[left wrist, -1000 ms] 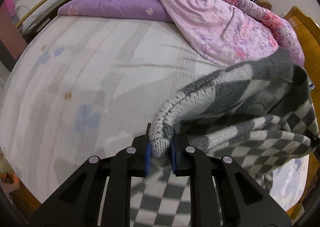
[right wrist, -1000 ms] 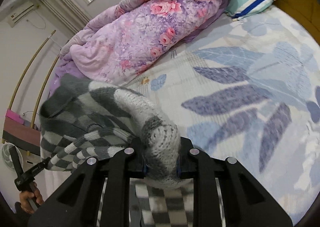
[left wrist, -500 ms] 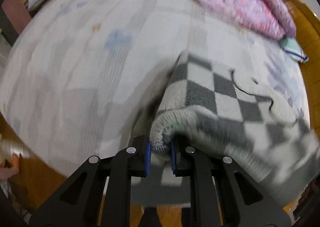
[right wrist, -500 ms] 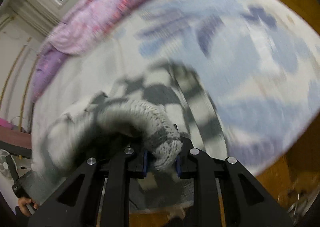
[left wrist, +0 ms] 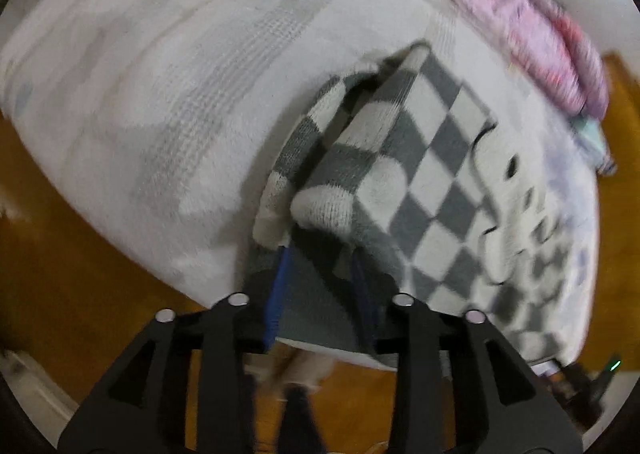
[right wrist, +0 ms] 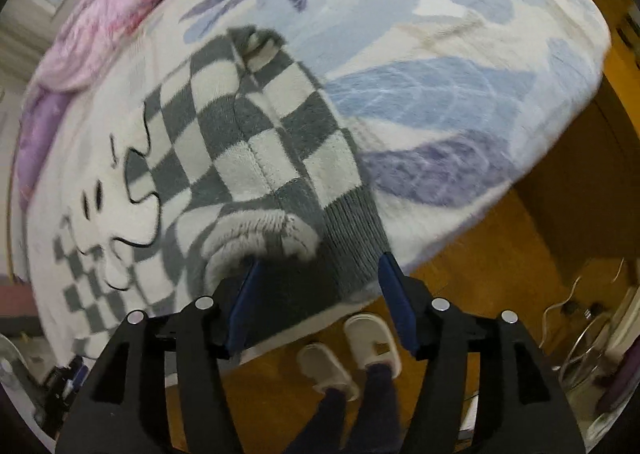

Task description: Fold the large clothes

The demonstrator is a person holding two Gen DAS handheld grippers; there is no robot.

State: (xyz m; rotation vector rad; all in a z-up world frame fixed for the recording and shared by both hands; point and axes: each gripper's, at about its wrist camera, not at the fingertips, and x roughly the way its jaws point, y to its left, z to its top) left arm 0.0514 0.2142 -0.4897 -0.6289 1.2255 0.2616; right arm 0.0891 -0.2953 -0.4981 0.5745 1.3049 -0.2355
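Note:
A grey-and-white checkered knit sweater (left wrist: 432,174) lies spread on the bed, its grey ribbed hem hanging over the near edge; it also shows in the right wrist view (right wrist: 256,150). My left gripper (left wrist: 320,266) is open, its blue-padded jaws apart over the hem just below a rolled cuff (left wrist: 324,202). My right gripper (right wrist: 318,268) is open and wide apart over the hem, next to a rolled cuff (right wrist: 260,234). Neither gripper holds cloth.
The bed (right wrist: 460,54) has a white sheet with blue leaves. A pink and purple quilt (left wrist: 532,26) is piled at the far side, seen too in the right wrist view (right wrist: 120,6). Wooden floor (right wrist: 540,238) and the person's slippered feet (right wrist: 360,350) are below the edge.
Both grippers carried the sweater down onto the bed, then opened and let go of it. The sweater went from hanging bunched to lying spread flat.

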